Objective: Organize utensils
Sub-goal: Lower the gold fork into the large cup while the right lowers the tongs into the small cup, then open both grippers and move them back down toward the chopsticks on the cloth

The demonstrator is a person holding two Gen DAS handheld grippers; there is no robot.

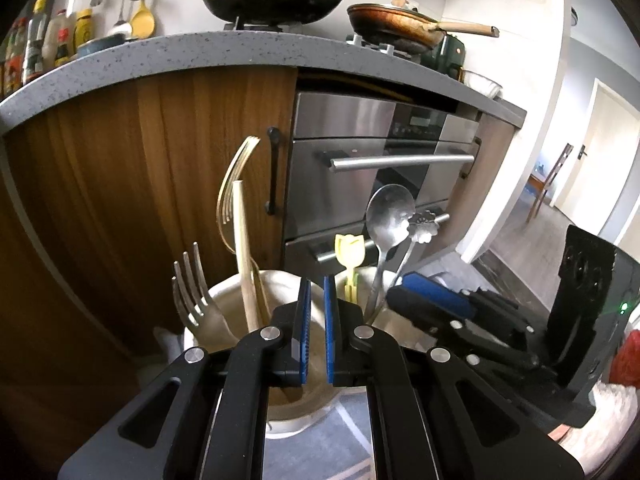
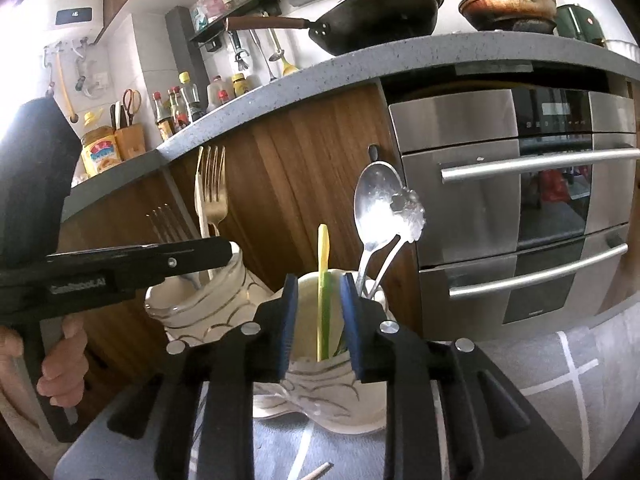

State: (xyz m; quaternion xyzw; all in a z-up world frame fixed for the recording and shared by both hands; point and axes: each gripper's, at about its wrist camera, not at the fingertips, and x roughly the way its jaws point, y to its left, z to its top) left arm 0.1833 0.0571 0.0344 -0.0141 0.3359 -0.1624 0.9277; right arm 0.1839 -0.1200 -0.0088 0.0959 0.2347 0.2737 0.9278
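Two white ceramic holders stand side by side on a grey mat. The left holder [image 1: 224, 300] [image 2: 188, 304] holds a silver fork [image 1: 192, 292], a gold fork [image 1: 236, 176] [image 2: 212, 184] and a wooden stick [image 1: 244, 248]. The right holder [image 2: 316, 376] holds a yellow tulip utensil [image 1: 350, 256] [image 2: 323, 276], a silver spoon [image 1: 388, 212] [image 2: 372, 208] and a flower-ended spoon [image 1: 422, 226] [image 2: 408, 208]. My left gripper [image 1: 317, 292] hovers over the left holder, jaws nearly together, holding nothing. My right gripper [image 2: 318, 300] is open around the yellow utensil without touching it.
Wooden cabinet doors [image 1: 160, 160] and a steel oven [image 1: 380, 160] [image 2: 520, 200] stand close behind the holders. A grey countertop [image 1: 200, 56] above carries pans and bottles. A stick tip [image 2: 320, 470] lies on the grey mat [image 2: 540, 380].
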